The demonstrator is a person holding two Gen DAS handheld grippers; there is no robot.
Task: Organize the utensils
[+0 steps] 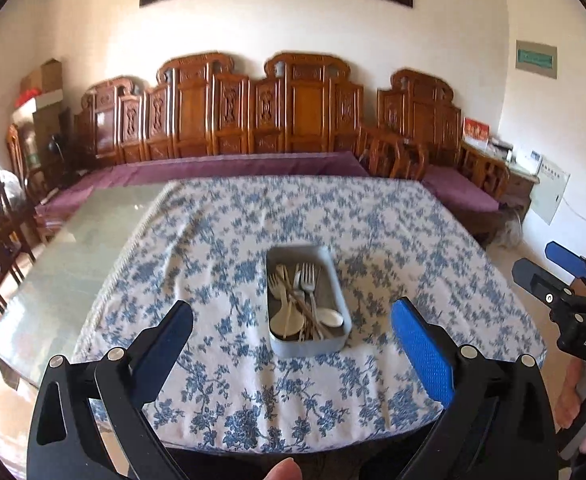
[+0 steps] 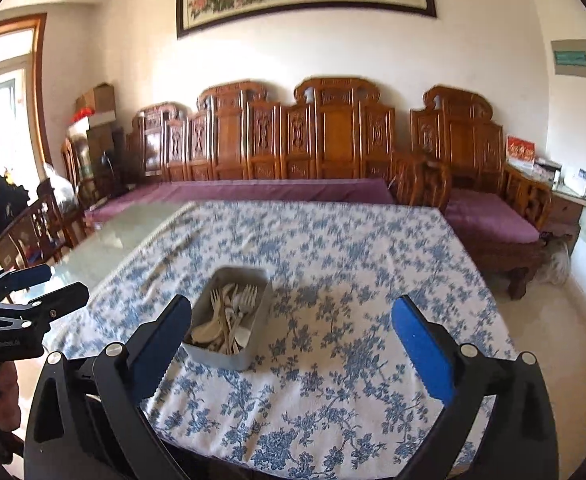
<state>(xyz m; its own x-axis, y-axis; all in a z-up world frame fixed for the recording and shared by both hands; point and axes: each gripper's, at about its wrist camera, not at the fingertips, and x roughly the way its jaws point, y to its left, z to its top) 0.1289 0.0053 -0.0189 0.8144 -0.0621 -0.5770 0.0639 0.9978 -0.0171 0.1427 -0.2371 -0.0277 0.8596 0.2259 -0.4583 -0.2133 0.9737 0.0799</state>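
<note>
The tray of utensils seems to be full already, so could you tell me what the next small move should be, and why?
Probably nothing more than keeping both grippers back from the table. The forks, spoons and chopsticks all lie inside the metal tray, and no loose utensil shows on the tablecloth. The left gripper and right gripper are open and empty, so the sorting looks done.

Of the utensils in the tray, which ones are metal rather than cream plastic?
The silver forks, tines toward the far end of the grey tray. The spoons beside them are matte cream; the forks gleam silver.
</note>
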